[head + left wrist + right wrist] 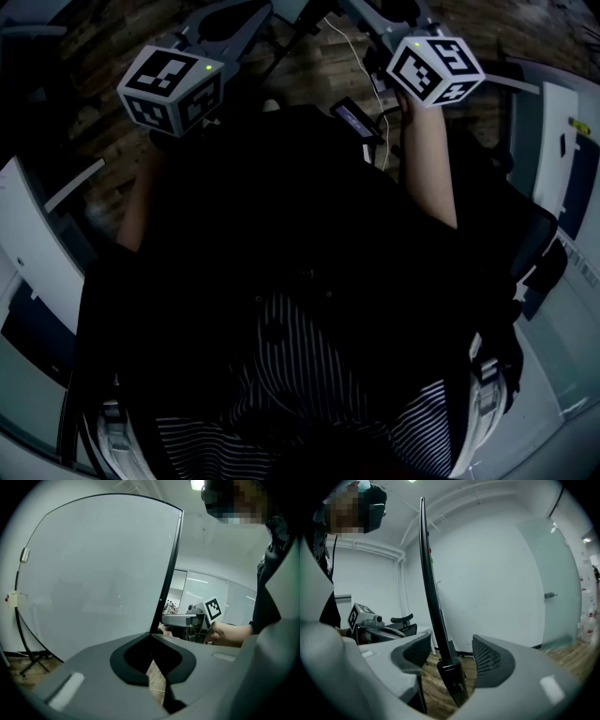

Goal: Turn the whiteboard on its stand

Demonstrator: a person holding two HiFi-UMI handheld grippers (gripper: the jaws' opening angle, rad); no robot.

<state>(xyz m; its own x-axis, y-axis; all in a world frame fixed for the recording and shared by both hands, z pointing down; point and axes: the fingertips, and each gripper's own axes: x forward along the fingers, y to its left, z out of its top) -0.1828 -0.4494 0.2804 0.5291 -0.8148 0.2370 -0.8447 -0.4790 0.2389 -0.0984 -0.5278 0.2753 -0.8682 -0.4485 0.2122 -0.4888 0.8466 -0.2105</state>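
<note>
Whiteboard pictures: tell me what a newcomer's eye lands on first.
The whiteboard fills the left gripper view, its black edge running down into the left gripper, which appears closed on it. In the right gripper view it stands edge-on, untouched, between the wide-open jaws of the right gripper.

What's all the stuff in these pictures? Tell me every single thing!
whiteboard: one, white with a black frame, upright, fills the left gripper view
stand: one, black, legs on the floor at the whiteboard's lower left
floor: one, brown wood, under everything
door: one, pale and frosted, with a handle, at the right of the right gripper view
ceiling light: one, white, overhead
shirt: one, black-and-white striped, on the person, low in the head view
arm: one, bare, behind the right gripper
left gripper: one, grey, jaws closed on the whiteboard's frame edge
right gripper: one, grey, jaws apart on either side of the frame, not touching it
</note>
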